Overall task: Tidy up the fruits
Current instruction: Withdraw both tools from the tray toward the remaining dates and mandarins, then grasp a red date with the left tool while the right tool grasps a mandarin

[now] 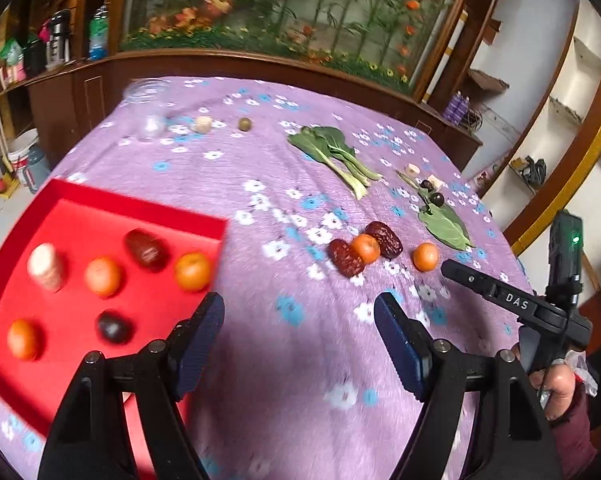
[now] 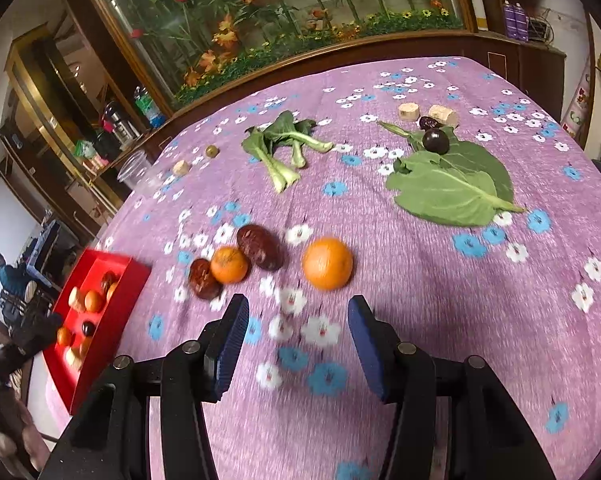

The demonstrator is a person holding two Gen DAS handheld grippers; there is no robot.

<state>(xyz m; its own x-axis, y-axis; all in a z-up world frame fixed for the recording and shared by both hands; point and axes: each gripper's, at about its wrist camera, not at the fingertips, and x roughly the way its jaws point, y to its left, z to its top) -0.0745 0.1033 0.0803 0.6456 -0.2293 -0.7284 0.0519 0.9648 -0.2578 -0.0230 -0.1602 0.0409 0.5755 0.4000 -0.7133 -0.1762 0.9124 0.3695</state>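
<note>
Now, from your left wrist camera, your left gripper [image 1: 298,320] hangs over the purple floral cloth [image 1: 260,360] with its jaws wide apart and nothing between them. Just to its left sits the red tray [image 1: 80,204], holding three oranges, a red date, a dark plum and a pale cylinder-shaped piece. Ahead, two dates flank a small orange [image 1: 365,248], touching it, and a lone orange [image 1: 425,257] lies near them to the right.

From your right wrist camera, your right gripper [image 2: 298,320] is also spread open and empty, poised just short of the lone orange [image 2: 327,263]. The date-and-orange cluster [image 2: 229,265] sits to its left, a big green leaf [image 2: 452,188] and bok choy [image 2: 284,148] farther back.
</note>
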